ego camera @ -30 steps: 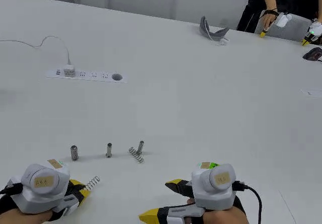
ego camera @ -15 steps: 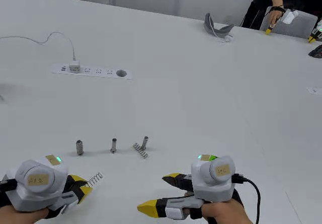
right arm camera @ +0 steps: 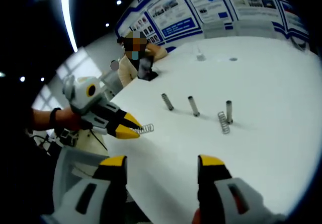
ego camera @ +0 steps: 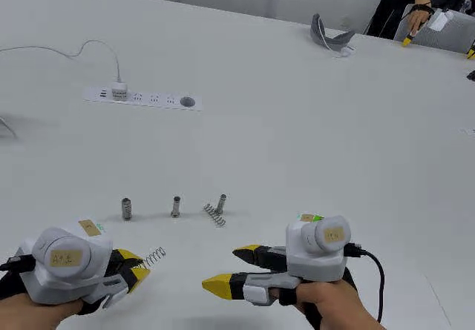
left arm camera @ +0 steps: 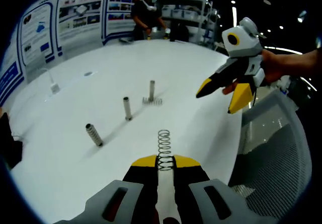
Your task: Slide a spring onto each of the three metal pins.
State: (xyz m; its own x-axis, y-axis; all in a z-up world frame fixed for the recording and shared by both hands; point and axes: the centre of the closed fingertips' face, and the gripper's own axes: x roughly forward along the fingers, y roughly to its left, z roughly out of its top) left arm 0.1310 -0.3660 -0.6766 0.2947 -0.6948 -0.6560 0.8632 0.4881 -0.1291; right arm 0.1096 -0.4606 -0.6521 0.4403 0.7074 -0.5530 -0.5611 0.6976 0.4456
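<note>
Spring (left arm camera: 164,142) pinched in left tongs (left arm camera: 163,161), right tongs (right arm camera: 163,160) agape

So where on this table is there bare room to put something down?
Two bare stretches of table: the band between the power strip and the row of three pins, and the wide right side beyond the right gripper. It is crowded around the pins, where a loose spring lies, and near the left gripper.
</note>
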